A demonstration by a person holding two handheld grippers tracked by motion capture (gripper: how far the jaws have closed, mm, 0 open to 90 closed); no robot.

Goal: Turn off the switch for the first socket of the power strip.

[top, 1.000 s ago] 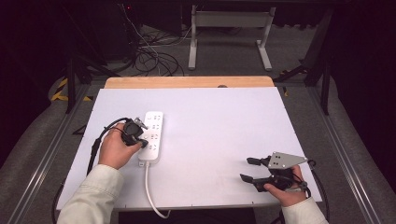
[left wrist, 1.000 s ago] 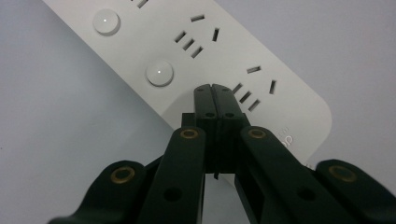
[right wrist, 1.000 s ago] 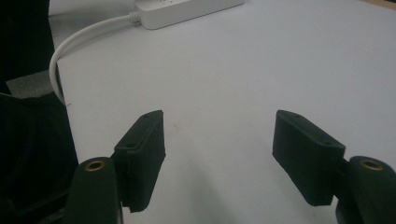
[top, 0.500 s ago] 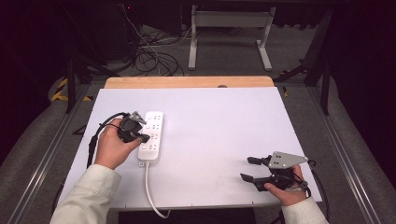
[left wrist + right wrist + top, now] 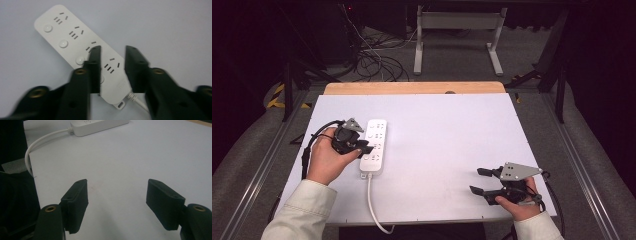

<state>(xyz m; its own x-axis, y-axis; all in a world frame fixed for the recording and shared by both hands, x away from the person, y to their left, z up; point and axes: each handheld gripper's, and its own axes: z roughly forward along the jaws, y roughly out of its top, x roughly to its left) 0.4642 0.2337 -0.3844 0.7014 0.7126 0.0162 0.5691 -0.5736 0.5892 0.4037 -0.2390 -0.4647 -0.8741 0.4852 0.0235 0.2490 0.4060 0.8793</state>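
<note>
Jaws apart, the left gripper point(image 5: 112, 70) hovers over a white power strip point(image 5: 374, 145) on the table point(image 5: 452, 150), seemingly about to grasp it, needing a lowering and closing; the right gripper point(image 5: 484, 181) rests open nearby.

I see pale cream sleeves point(image 5: 299, 210), black two-jaw grippers with brass-ringed screw holes, grey three-cornered plates point(image 5: 518, 171) and trailing black cables point(image 5: 309, 145).

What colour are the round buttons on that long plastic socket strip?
White, matching the long white plastic socket strip; its round buttons show best in the left gripper view.
</note>
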